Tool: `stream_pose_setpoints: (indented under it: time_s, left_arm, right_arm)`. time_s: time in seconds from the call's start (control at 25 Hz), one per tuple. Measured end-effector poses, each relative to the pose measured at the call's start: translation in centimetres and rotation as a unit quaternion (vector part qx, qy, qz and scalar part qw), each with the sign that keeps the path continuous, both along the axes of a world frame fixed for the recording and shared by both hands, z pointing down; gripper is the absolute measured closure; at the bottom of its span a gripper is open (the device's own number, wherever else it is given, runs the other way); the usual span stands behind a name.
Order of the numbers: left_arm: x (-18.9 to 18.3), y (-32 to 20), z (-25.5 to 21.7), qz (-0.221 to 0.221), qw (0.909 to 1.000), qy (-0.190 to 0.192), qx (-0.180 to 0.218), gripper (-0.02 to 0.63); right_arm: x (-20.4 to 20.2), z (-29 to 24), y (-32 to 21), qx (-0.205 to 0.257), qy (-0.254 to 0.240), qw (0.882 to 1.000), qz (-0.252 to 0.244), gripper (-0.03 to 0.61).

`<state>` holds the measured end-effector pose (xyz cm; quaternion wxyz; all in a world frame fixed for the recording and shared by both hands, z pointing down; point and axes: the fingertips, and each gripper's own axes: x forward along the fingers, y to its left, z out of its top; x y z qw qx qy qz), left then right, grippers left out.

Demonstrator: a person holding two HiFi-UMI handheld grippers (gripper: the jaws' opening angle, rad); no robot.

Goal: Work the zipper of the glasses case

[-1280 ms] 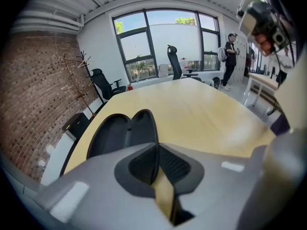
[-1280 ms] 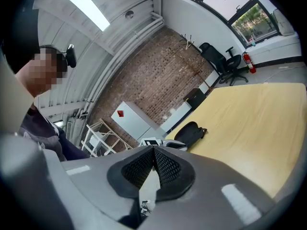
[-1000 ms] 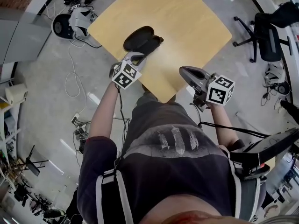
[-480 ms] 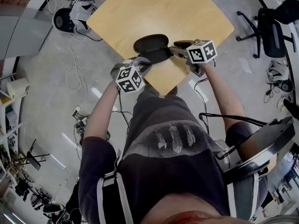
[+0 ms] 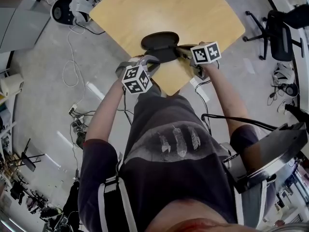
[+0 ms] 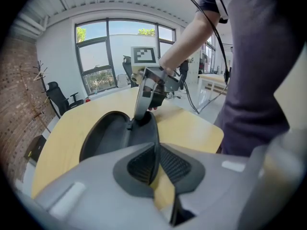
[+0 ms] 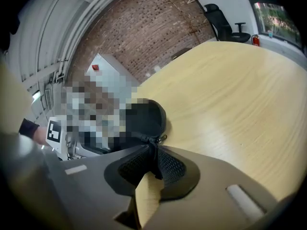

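Note:
The black glasses case (image 5: 158,43) lies near the front edge of the wooden table (image 5: 193,8). In the left gripper view it gapes partly open, its dark inside (image 6: 103,134) showing. My left gripper (image 5: 148,62) is shut on the case's near rim (image 6: 152,138). My right gripper (image 5: 179,49) reaches in from the right, and its jaws are closing. In the right gripper view its fingertips (image 7: 153,152) meet on the case's zipper edge, right by the slider and its small pull (image 7: 161,139). The right gripper (image 6: 144,110) also shows touching the case in the left gripper view.
The table's front corner (image 5: 170,92) sits just under my grippers, with my body close behind it. An office chair (image 5: 275,28) stands at the right. Cables and gear (image 5: 72,8) lie on the floor at the left. A brick wall (image 7: 158,28) stands beyond the table.
My right gripper has swung from off the table's near right edge over to the case and now sits at its zipper. The left gripper has kept its hold on the case.

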<state>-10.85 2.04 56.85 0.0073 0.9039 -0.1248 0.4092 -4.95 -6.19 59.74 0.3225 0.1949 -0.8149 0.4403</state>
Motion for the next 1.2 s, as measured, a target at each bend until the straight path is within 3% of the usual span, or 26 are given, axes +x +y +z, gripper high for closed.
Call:
stream_pose_setpoints:
  time_s: [0.12, 0.16, 0.24, 0.36, 0.44, 0.6, 0.64, 0.76, 0.84, 0.96, 1.04, 1.2]
  left_arm:
    - [-0.6, -0.7, -1.0, -0.063, 0.9975, 0.032, -0.009, 0.497]
    - [-1.2, -1.1, -1.4, -0.097, 0.9941, 0.047, -0.015, 0.445]
    - [-2.6, -1.7, -2.1, -0.159, 0.9839, 0.076, -0.031, 0.407]
    - [-3.7, -1.6, -2.4, -0.216, 0.9661, 0.12, -0.075, 0.391]
    - [-4.6, -1.2, -2.7, -0.251, 0.9495, 0.154, -0.108, 0.391]
    - [-6.5, -1.4, -2.6, -0.297, 0.9305, 0.17, -0.131, 0.379]
    - [-7.0, -1.8, -2.5, -0.316, 0.9202, 0.183, -0.142, 0.379]
    - [-7.9, -3.2, -1.9, -0.37, 0.8733, 0.243, -0.204, 0.379]
    - [-7.7, -3.6, -1.1, -0.374, 0.8542, 0.262, -0.249, 0.38]
    - [-7.0, -3.9, -0.5, -0.361, 0.85, 0.264, -0.279, 0.445]
    - [-6.8, -4.1, -0.2, -0.357, 0.8556, 0.253, -0.276, 0.54]
    - [-6.6, -4.0, 0.7, -0.353, 0.8698, 0.218, -0.267, 0.572]
  right_arm:
    - [0.2, 0.6, 0.0, 0.009, 0.014, 1.0, 0.007, 0.549]
    - [0.1, 0.6, 0.1, 0.006, 0.011, 1.0, 0.013, 0.551]
    - [-0.2, 0.6, 0.4, 0.002, 0.004, 1.0, 0.018, 0.552]
    - [-0.6, 0.5, 0.6, 0.01, 0.007, 1.0, 0.015, 0.552]
    - [-0.7, 0.4, 0.6, 0.018, 0.012, 1.0, 0.015, 0.552]
    - [0.0, 0.2, 0.4, 0.017, 0.008, 0.999, 0.03, 0.552]
    - [0.0, 0.2, 0.4, 0.017, 0.005, 0.999, 0.032, 0.554]
    - [-0.3, -0.2, 0.5, 0.025, -0.005, 0.999, 0.034, 0.554]
    - [-0.5, -0.6, 0.6, 0.036, -0.008, 0.999, 0.035, 0.554]
    - [-1.2, -1.7, 0.5, 0.058, -0.016, 0.998, 0.032, 0.552]
    - [-1.5, -2.4, 0.2, 0.071, -0.023, 0.997, 0.032, 0.552]
    - [-1.5, -3.8, 0.2, 0.075, -0.046, 0.996, 0.031, 0.549]
